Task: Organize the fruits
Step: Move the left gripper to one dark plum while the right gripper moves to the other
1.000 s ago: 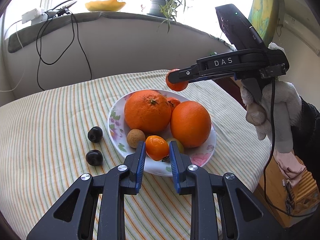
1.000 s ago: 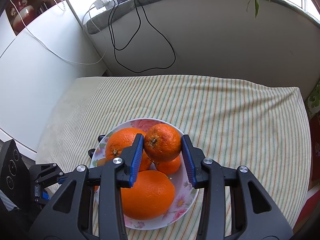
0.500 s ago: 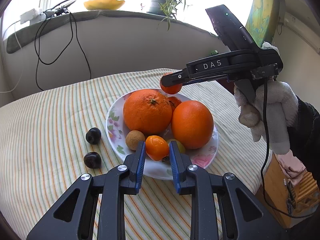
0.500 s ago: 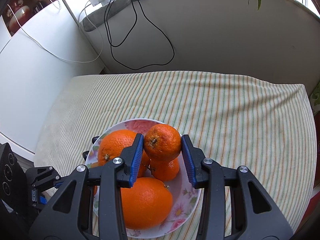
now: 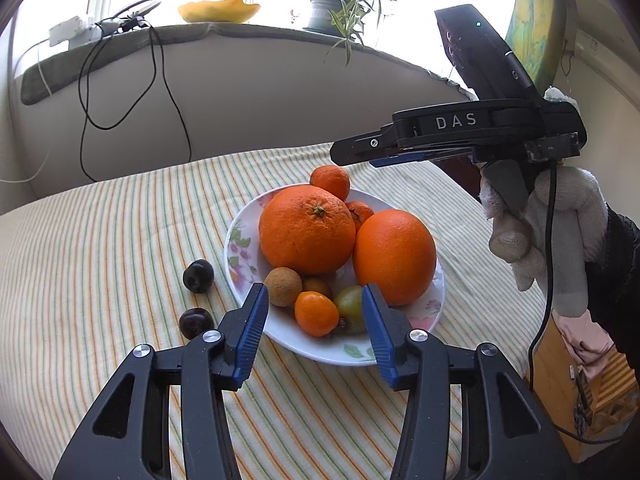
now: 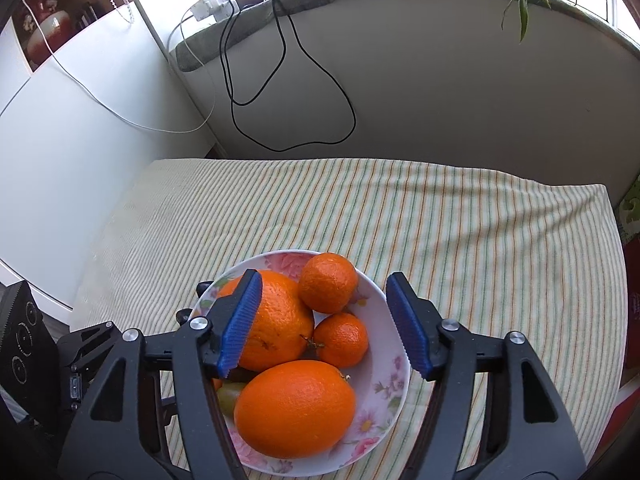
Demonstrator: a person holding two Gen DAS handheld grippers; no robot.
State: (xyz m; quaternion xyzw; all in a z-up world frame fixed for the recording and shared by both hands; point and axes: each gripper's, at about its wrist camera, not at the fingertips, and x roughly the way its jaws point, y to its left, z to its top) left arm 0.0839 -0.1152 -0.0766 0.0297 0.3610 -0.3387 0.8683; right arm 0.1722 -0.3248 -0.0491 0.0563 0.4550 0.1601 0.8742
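A floral white plate (image 5: 320, 354) on the striped tablecloth holds two large oranges (image 5: 306, 229), small mandarins (image 5: 330, 181), a kumquat (image 5: 316, 314), a brown longan (image 5: 283, 286) and a green fruit. My left gripper (image 5: 314, 334) is open at the plate's near rim, with the kumquat lying free between its jaws. My right gripper (image 6: 324, 320) is open above the plate (image 6: 384, 380); the mandarin (image 6: 328, 282) rests on the pile below it. Two dark plums (image 5: 198, 276) lie on the cloth left of the plate.
The table's right edge drops off beside a wooden crate (image 5: 600, 396). A padded ledge (image 5: 224, 36) with black cables, a yellow bowl and a potted plant runs behind the table. A white cabinet (image 6: 60, 140) stands at the table's left in the right wrist view.
Both grippers opened. The left one let go of the kumquat on the plate. The right one let go of the mandarin, which now sits at the far side of the pile.
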